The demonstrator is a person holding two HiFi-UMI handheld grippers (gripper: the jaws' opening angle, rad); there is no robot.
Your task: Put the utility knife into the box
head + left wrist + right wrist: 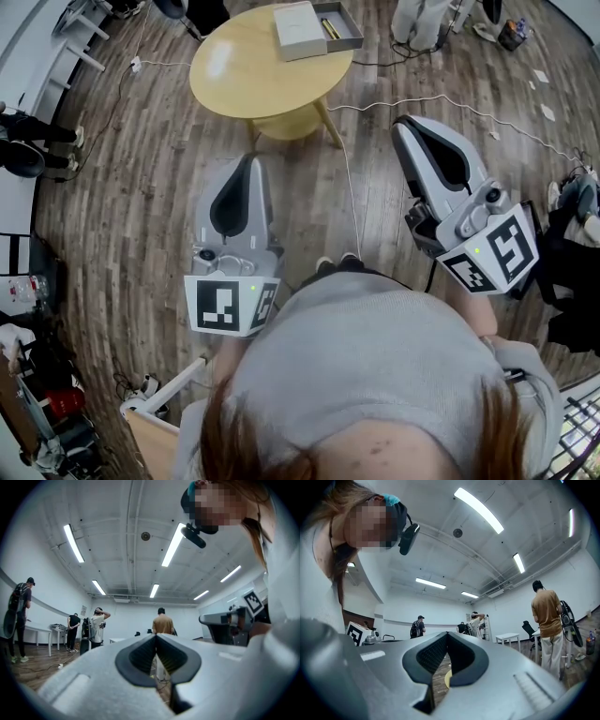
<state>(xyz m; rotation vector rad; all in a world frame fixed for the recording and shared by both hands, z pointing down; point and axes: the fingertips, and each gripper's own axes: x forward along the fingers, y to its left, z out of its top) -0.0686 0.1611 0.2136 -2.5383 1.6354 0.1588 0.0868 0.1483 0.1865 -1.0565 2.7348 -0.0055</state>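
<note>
**Utility Knife: Handling and Grip Point**

The utility knife (330,28) appears as a slim yellow-and-dark bar that seems to lie already inside the grey box (349,41), next to a white panel (298,30). It is too small to confirm contact. Expect a light, rigid tool with a smooth, slightly slippery casing. If it needs reseating, grip across the mid-body, clear of the blade end (which end that is cannot be made out).

The box sits on the round table (253,75), well ahead of both gripper tips and between their lines.

The left gripper (251,161) has its jaws closed together and holds nothing. The right gripper (403,124) is likewise fully closed and empty.
</note>
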